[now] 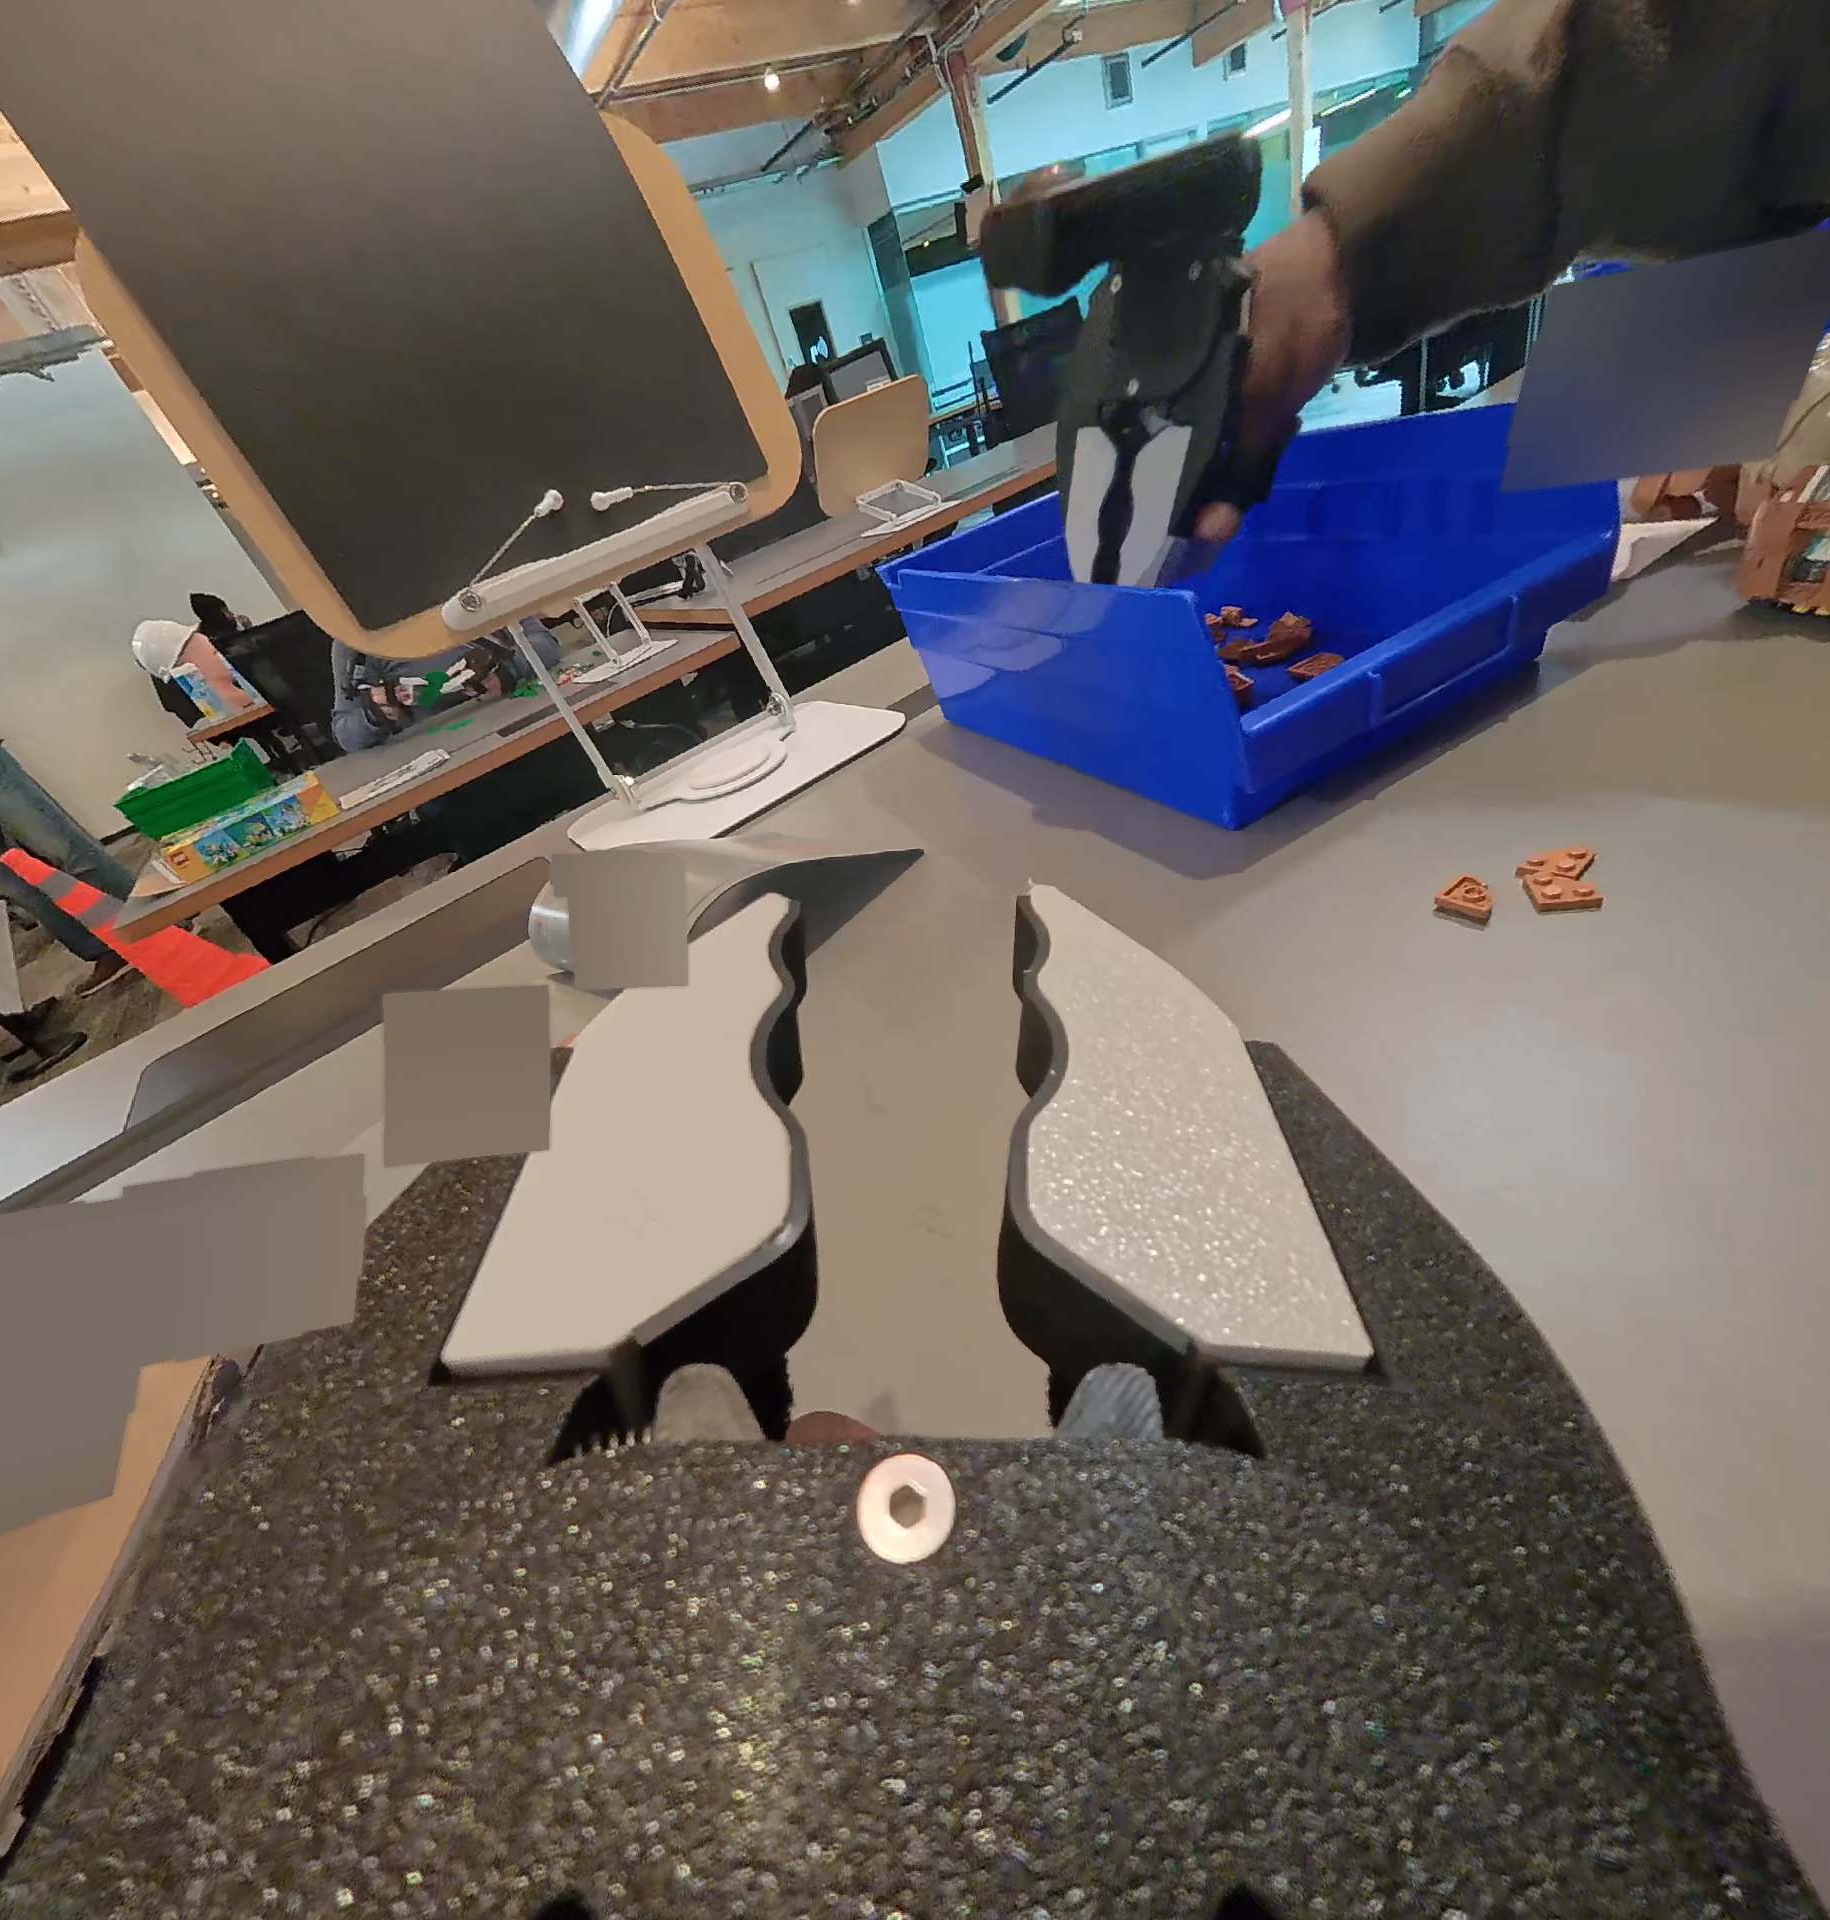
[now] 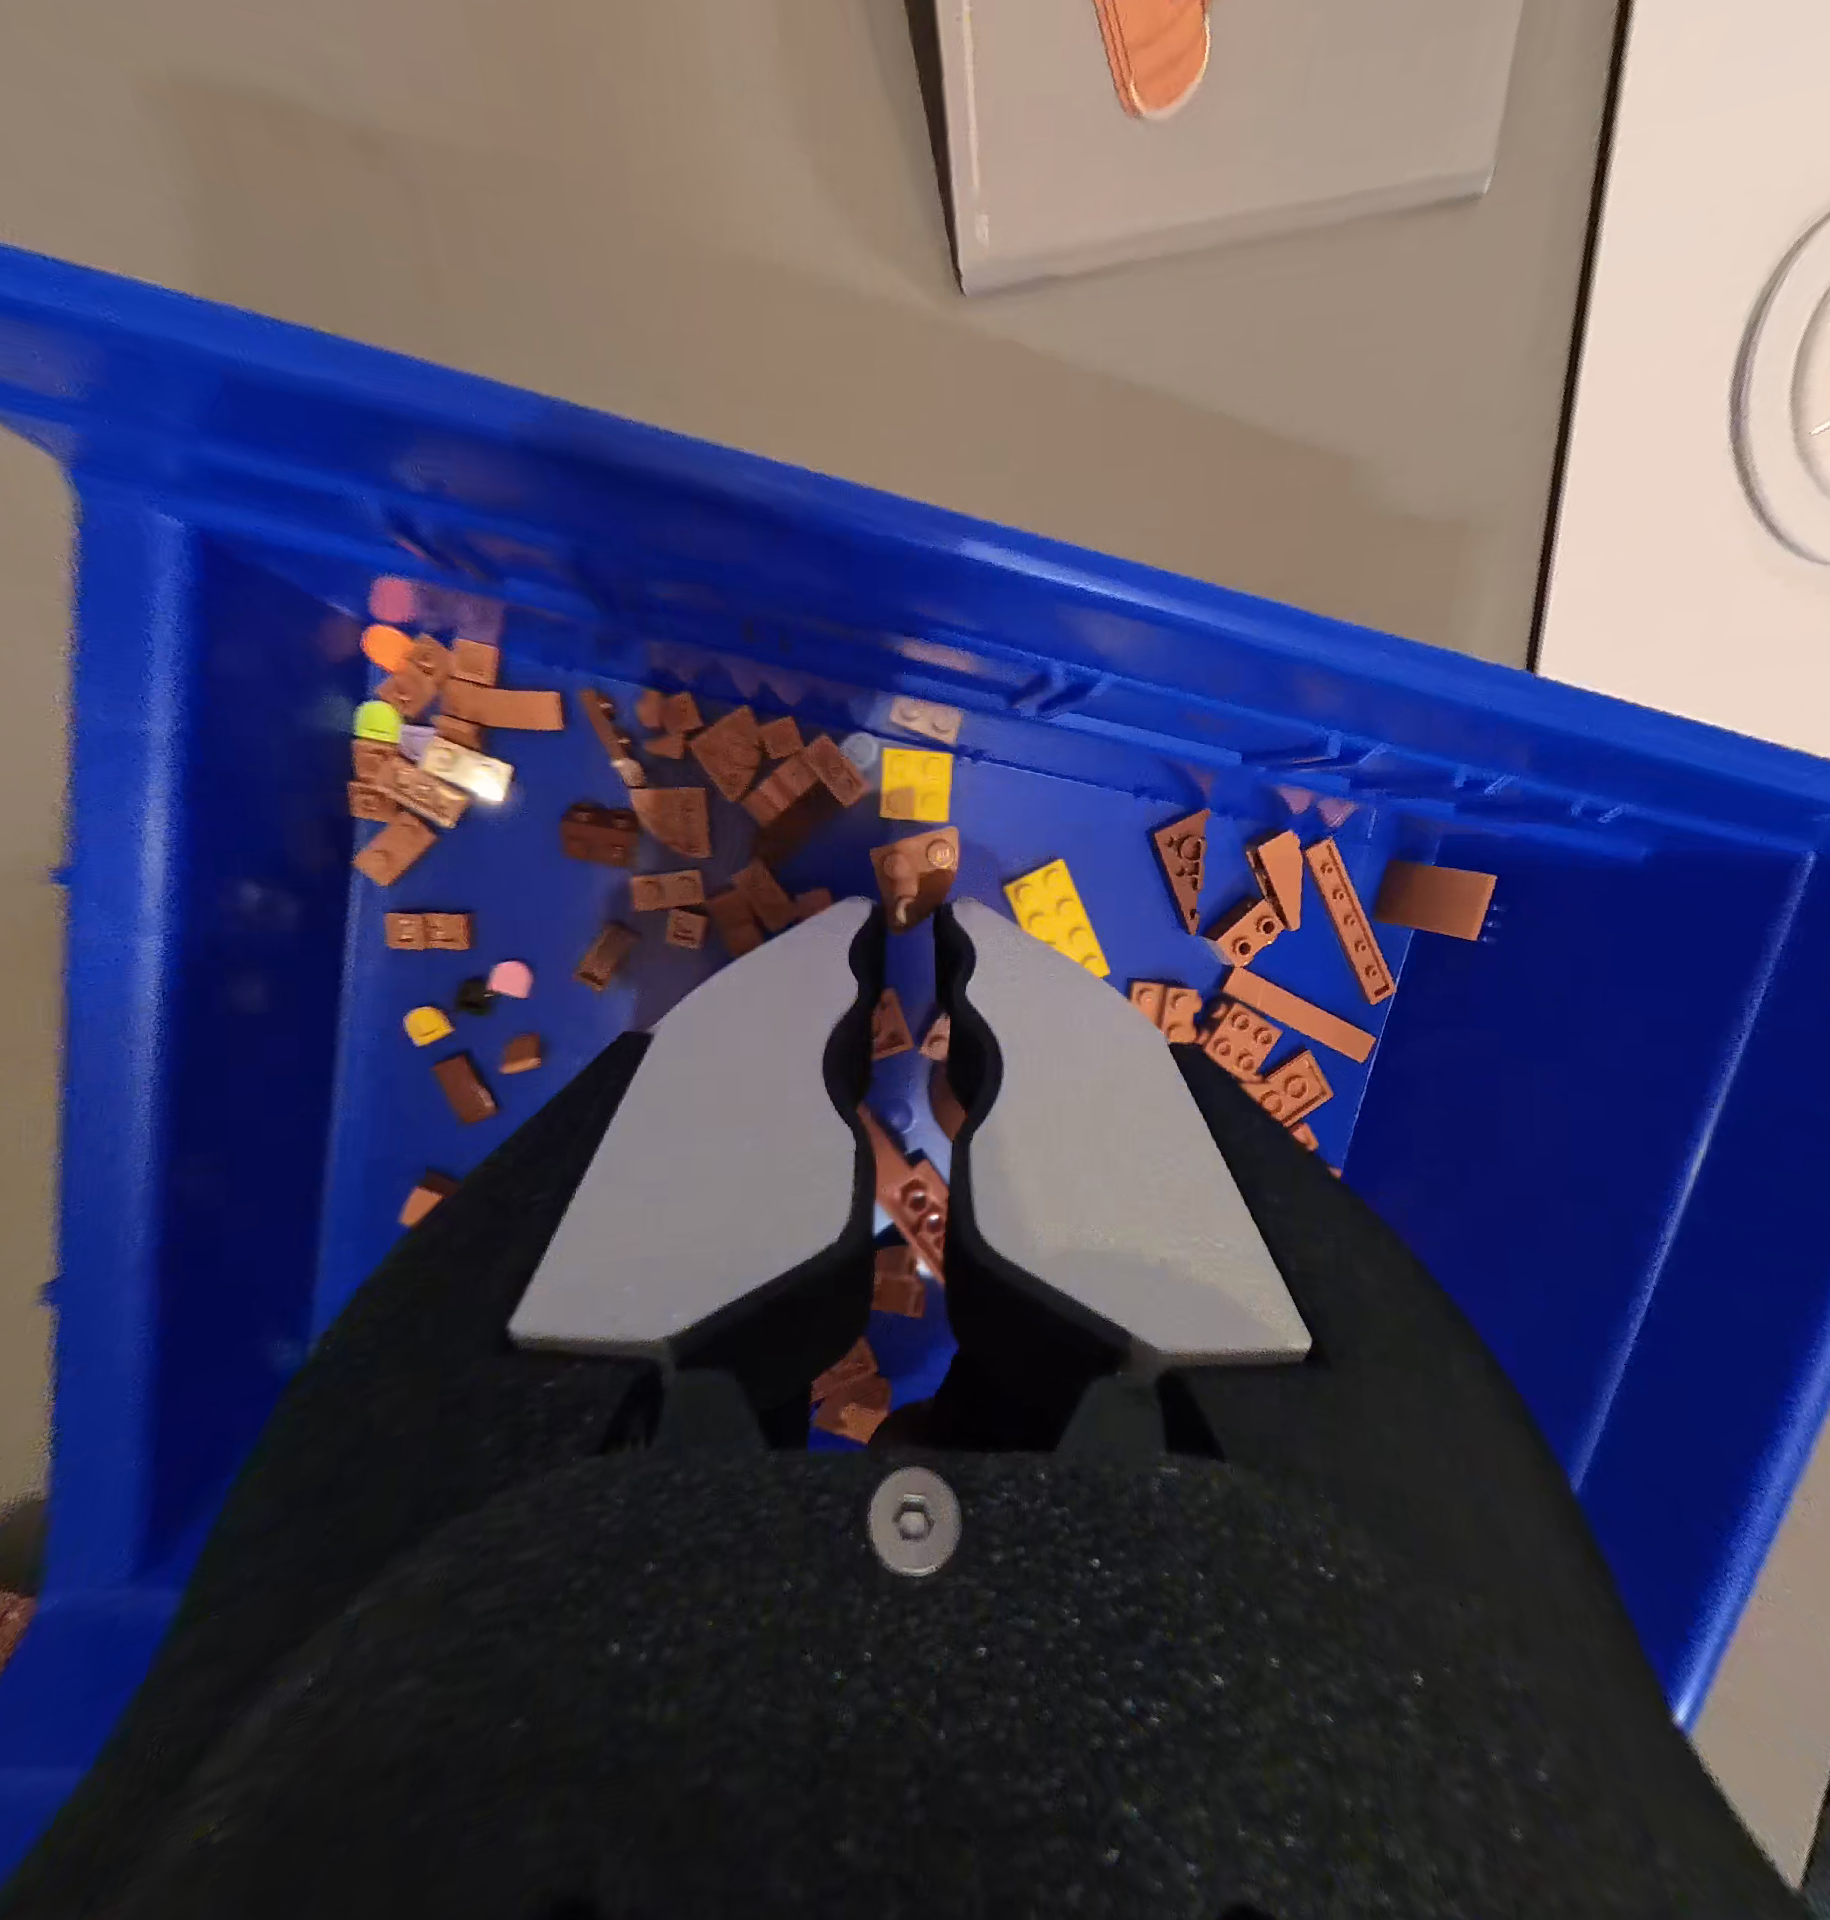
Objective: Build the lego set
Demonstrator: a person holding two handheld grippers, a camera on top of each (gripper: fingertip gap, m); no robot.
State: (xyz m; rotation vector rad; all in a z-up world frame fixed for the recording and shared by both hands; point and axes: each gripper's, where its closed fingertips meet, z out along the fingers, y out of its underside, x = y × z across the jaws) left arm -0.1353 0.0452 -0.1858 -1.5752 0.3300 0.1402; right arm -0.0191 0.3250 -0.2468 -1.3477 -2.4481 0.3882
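Note:
My right gripper (image 2: 913, 906) reaches down into the blue bin (image 2: 1098, 675), and its tips are pinched on a brown wedge plate (image 2: 916, 864). Loose brown pieces (image 2: 724, 790) and yellow bricks (image 2: 1056, 914) lie across the bin floor. The right gripper also shows in the left wrist view (image 1: 1129, 561), held by a hand over the blue bin (image 1: 1410, 644). My left gripper (image 1: 906, 914) is open and empty, low over the grey table. Three small brown plates (image 1: 1524, 883) lie on the table to its right, in front of the bin.
A white stand (image 1: 734, 769) holding a dark board (image 1: 371, 312) stands at the back left of the table. A grey booklet (image 2: 1202, 156) lies beyond the bin. Cardboard boxes (image 1: 1804, 540) sit at the far right. The table edge runs along the left. The left gripper's tips are roughly 30 cm from the right gripper's.

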